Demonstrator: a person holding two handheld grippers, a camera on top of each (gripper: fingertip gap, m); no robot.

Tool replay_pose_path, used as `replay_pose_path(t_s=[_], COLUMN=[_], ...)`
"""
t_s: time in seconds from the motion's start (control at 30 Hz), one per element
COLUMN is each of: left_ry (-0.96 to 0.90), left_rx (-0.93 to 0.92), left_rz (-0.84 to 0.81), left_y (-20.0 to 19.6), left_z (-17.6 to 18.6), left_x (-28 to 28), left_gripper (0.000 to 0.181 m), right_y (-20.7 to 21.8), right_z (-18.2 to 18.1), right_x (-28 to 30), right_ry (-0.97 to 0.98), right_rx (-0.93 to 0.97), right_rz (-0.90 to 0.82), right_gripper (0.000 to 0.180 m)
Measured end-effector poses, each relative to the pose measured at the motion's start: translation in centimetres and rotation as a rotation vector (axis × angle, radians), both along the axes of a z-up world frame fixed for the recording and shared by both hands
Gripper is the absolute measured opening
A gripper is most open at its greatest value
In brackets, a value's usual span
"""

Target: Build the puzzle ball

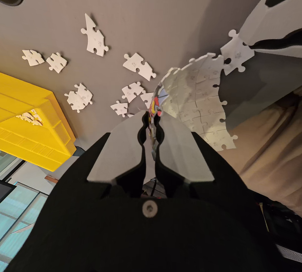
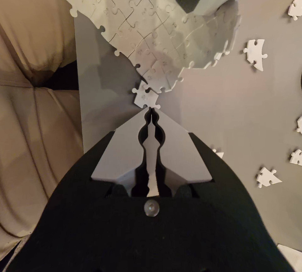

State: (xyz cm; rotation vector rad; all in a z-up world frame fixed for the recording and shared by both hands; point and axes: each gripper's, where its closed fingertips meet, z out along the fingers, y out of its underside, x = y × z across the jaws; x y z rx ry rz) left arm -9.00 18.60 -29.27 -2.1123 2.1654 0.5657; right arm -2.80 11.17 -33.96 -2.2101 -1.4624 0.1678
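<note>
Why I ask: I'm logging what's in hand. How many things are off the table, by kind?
Grippers: 2, the left gripper and the right gripper
Partial ball: 1, in the left gripper
Single piece: 1, in the right gripper
Total: 4

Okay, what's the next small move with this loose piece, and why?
Probably nudge the single piece, pinched by the right gripper, slightly further into the curved shell held by the left gripper: its tab sits at the shell's edge but doesn't look fully seated.
</note>
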Motion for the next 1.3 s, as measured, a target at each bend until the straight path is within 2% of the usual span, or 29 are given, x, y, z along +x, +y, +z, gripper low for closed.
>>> replay_pose_path(t_s=[0.47, 0.83, 1.3], left_ry=[-0.006, -0.008, -0.007], left_rx=[0.001, 0.006, 0.005], left_rz=[0.026, 0.024, 0.024], left_y=[0.1, 0.1, 0.0], left_z=[-0.1, -0.2, -0.2], left_x=[-0.2, -0.2, -0.1], left_gripper=[0.006, 0.007, 0.007], right_y=[0.3, -1.6, 1.1], right_z=[0.1, 0.9, 1.2], right_x=[0.1, -1.8, -2.8], right_ry=[-0.016, 0.029, 0.056], right_rx=[0.017, 0.03, 0.169], right_rz=[-0.082, 0.013, 0.031], right_gripper=[0.0, 0.0, 0.0])
